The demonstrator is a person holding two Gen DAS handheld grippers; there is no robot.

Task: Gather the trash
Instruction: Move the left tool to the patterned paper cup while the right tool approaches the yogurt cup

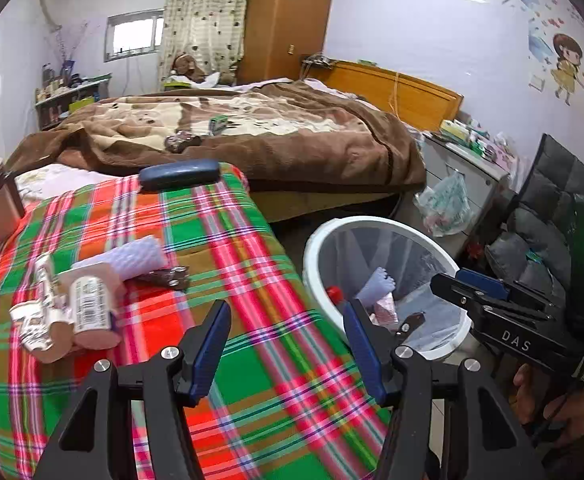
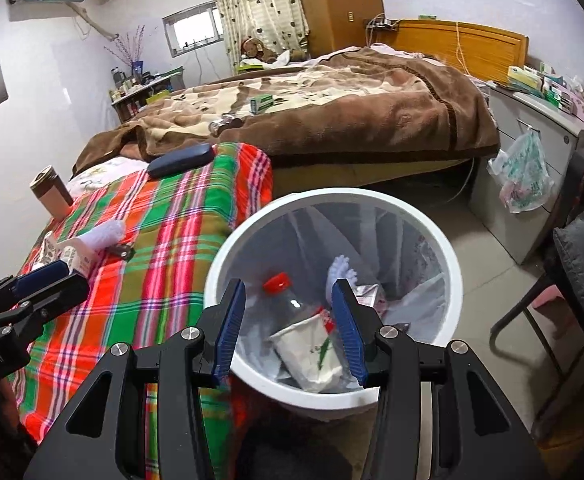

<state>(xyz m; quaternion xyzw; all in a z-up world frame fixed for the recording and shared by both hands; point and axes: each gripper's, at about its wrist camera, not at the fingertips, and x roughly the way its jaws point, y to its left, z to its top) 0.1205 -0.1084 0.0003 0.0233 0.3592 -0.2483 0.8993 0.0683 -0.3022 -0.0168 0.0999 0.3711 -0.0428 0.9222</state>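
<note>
Below the right gripper's (image 2: pixel 290 328) empty jaws (parted): bin (image 2: pixel 228 248).

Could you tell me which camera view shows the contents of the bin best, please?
The right wrist view: it looks down into the bin, showing the bottle and cup. The left wrist view sees it obliquely, behind a finger.

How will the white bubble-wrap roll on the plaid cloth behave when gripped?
The white bubble-wrap roll looks soft and air-filled, so it will probably squash between the pads. It is likely very light for its size. Lying on its side on the plaid cloth, it might roll if nudged.
</note>
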